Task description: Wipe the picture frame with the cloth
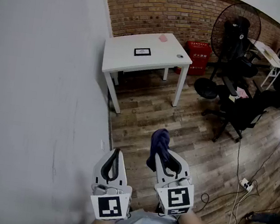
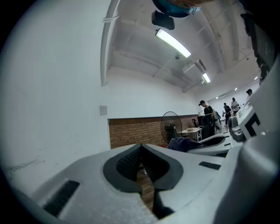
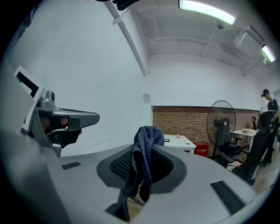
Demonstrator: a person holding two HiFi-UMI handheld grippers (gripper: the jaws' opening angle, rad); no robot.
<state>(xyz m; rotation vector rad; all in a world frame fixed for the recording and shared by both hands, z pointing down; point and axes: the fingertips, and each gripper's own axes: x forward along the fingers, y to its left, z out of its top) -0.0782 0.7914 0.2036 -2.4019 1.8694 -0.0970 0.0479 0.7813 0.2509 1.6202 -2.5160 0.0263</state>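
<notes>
The right gripper (image 1: 166, 158) is clamped on the cloth (image 1: 159, 142). Its own view shows the dark blue fabric pinched between the pads, bunched above the tips and trailing down through the hollow behind them. The head view shows only a lump of cloth at the nose of that gripper.

The left gripper (image 2: 141, 151) has its jaw tips pressed together with nothing between them, and wooden boards show through the gap behind the pads. In the head view it sits beside the right one, close to the white wall (image 1: 35, 96), and both are low in the frame above the wooden floor (image 1: 180, 114).

Well ahead of both grippers a white table (image 1: 121, 56) stands in the corner between that wall and a brick wall (image 1: 157, 9). To its right are a black standing fan (image 1: 236, 27) and a black office chair (image 1: 241, 114), with a red box (image 1: 199, 51) between table and fan.

The picture frame (image 1: 142, 52) lies flat near the middle of the tabletop, well apart from the cloth. A small pink item (image 1: 163, 38) is at the far edge and a tiny round object (image 1: 180, 56) near the right corner.

Only the head view shows the frame from above; the right gripper view shows the table edge-on. Only the left gripper view takes in a group of people (image 2: 227, 108) far across the room.
</notes>
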